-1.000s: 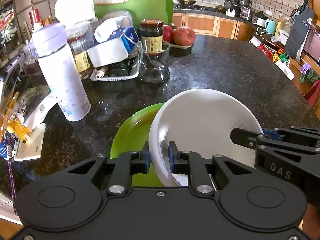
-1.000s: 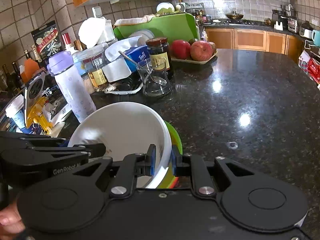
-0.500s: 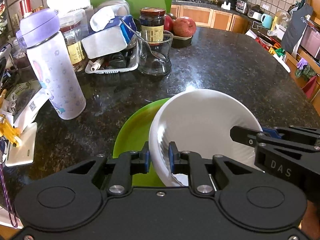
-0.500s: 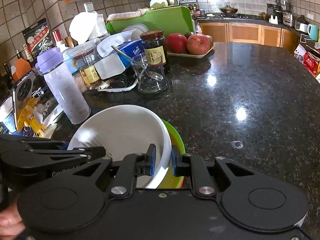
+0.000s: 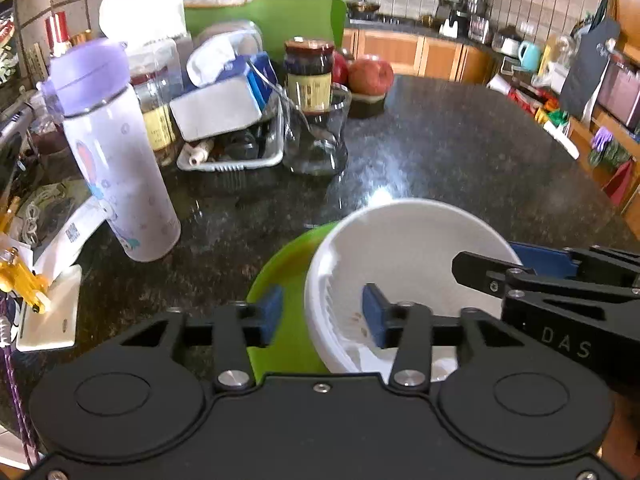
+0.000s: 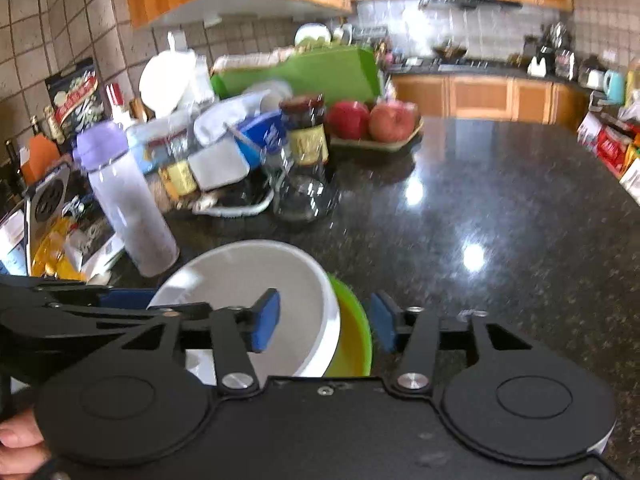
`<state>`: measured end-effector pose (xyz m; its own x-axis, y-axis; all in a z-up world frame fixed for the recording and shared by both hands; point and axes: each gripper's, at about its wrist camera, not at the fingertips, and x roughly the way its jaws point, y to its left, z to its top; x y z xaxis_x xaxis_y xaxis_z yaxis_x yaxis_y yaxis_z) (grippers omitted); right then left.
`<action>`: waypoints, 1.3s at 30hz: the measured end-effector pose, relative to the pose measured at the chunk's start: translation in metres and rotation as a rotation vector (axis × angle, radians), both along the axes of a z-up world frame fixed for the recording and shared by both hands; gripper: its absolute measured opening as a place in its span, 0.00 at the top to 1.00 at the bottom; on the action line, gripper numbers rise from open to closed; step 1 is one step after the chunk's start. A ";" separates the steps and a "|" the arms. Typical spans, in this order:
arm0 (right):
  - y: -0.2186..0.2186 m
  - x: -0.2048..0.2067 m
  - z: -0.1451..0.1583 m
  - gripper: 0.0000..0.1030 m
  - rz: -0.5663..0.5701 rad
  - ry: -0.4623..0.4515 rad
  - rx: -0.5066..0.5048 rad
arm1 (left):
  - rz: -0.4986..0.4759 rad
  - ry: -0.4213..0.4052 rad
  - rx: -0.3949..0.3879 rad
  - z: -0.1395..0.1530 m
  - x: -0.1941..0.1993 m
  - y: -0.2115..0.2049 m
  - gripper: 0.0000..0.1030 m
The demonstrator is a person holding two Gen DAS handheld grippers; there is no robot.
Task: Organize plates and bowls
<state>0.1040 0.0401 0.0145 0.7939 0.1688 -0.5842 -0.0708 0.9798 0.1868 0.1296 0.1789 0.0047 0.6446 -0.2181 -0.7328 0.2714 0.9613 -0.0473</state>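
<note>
Up close, two black hand-held grippers meet over a white bowl [image 5: 404,264] that sits on a lime-green plate [image 5: 288,276] near the front edge of a dark speckled granite desk [image 5: 460,160]. The bowl rests toward the plate's right side as the left camera sees it, so a crescent of green shows at its left.

The left gripper [image 5: 322,316] has just been opening. Its jaws now stand spread, one blue pad over the green plate and the other inside the bowl, with the bowl's near rim passing between them and neither pad pressing on it.

The right gripper [image 6: 326,322] has also just been opening. Its jaws are spread too, one pad inside the bowl and the other beyond the plate's edge over the desk, with both rims between them and free of the pads. A fingertip [image 6: 16,436] shows at the lower left corner of the right camera's view.

Along the desk's far left side stand a lavender-capped water bottle [image 5: 116,160], a dark jar with a yellow label [image 5: 309,74], a clear glass [image 5: 316,136] and a tray of red apples [image 6: 372,122]. Both views are somewhat blurred.
</note>
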 end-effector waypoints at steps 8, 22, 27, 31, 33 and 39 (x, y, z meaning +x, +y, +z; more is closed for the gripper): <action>0.000 -0.026 0.010 0.37 -0.071 -0.093 -0.030 | -0.004 -0.078 0.000 0.010 -0.010 0.008 0.42; 0.003 -0.079 0.016 0.36 -0.100 -0.151 -0.053 | 0.005 -0.137 0.010 0.017 -0.045 0.009 0.42; 0.004 -0.095 0.016 0.36 -0.086 -0.153 -0.065 | -0.002 -0.123 0.024 0.014 -0.058 0.000 0.42; 0.003 -0.111 0.017 0.36 -0.086 -0.159 -0.066 | 0.010 -0.109 0.030 0.013 -0.068 -0.004 0.42; 0.003 -0.120 0.017 0.36 -0.091 -0.158 -0.066 | 0.024 -0.098 0.035 0.014 -0.072 -0.005 0.42; 0.003 -0.136 0.020 0.36 -0.088 -0.166 -0.045 | 0.063 -0.103 0.054 0.018 -0.093 -0.003 0.42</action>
<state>-0.0322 0.0429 0.0343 0.8906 0.0705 -0.4493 -0.0102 0.9908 0.1353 0.0370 0.1764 0.0228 0.7281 -0.1372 -0.6716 0.2115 0.9769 0.0298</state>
